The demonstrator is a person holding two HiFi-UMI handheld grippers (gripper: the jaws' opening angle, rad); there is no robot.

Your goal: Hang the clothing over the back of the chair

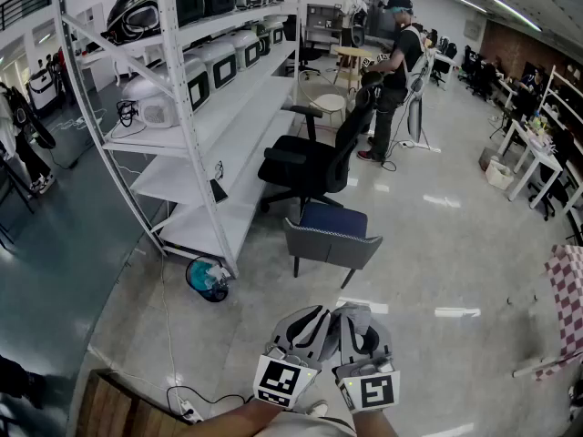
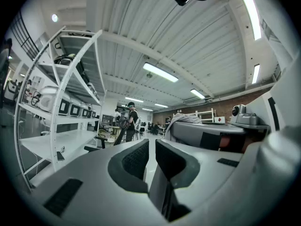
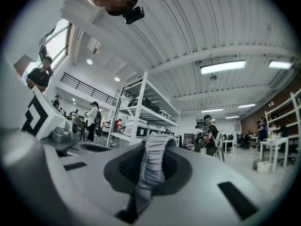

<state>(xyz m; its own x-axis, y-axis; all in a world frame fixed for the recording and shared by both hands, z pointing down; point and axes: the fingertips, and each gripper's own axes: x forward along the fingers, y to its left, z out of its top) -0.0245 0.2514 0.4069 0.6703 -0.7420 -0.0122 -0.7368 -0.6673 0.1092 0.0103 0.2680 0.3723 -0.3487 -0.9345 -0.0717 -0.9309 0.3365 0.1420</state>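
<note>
Right tongs (image 1: 360,326) are clamped on the grey clothing (image 3: 151,157); left tongs (image 2: 151,157) ride alongside, narrowly parted, empty. Straight ahead and well apart stands the chair (image 1: 332,241), its back nearest, top edge running crosswise.

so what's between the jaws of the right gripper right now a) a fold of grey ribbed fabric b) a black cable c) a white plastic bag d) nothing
a, the right gripper view shows a fold of grey ribbed fabric pinched between the black pads of the right gripper, which is shut on it.
</note>
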